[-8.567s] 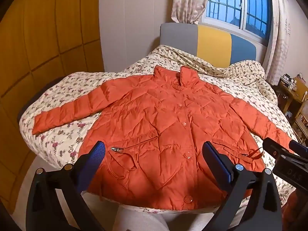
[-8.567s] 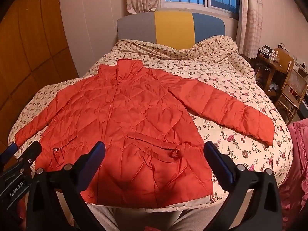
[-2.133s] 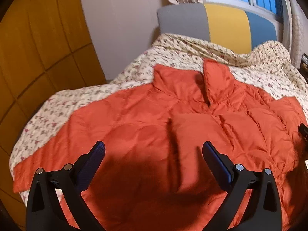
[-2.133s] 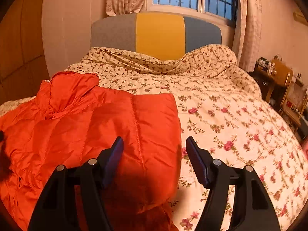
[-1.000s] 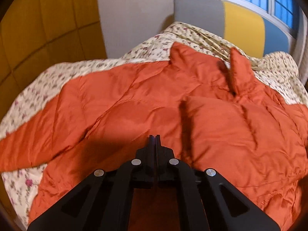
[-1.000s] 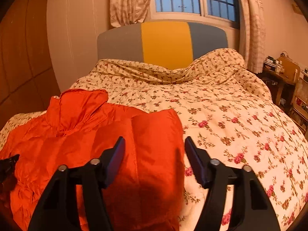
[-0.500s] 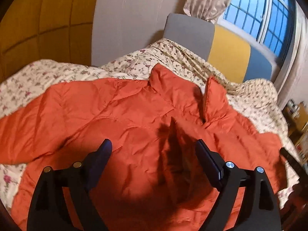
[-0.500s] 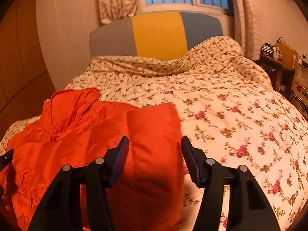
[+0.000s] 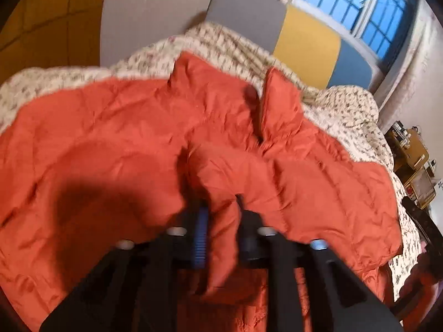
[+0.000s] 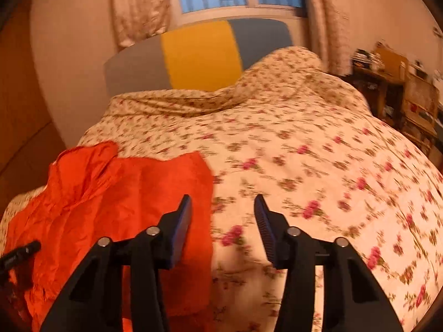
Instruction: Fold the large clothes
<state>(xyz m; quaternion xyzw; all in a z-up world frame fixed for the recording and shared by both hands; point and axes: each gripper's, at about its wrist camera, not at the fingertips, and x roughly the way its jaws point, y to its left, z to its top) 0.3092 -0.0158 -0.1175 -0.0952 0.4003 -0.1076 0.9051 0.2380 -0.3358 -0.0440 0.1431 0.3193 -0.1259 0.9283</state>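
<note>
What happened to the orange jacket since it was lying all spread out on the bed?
The orange jacket had one sleeve folded in over its front. The left gripper has now pinched a fold of that jacket, where half a second ago it stood open above it. The right gripper holds nothing, and its jaws are closing over the flowered quilt. The jacket's other sleeve is still spread out.

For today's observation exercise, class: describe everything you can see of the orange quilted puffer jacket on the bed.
The orange quilted puffer jacket looks like thin, crinkly padded nylon. It lies front up on the floral bedspread, stand-up collar toward the headboard. One sleeve is folded across the chest; the other lies spread out to the side. The left gripper is shut on a fold of the folded-over part.
</note>
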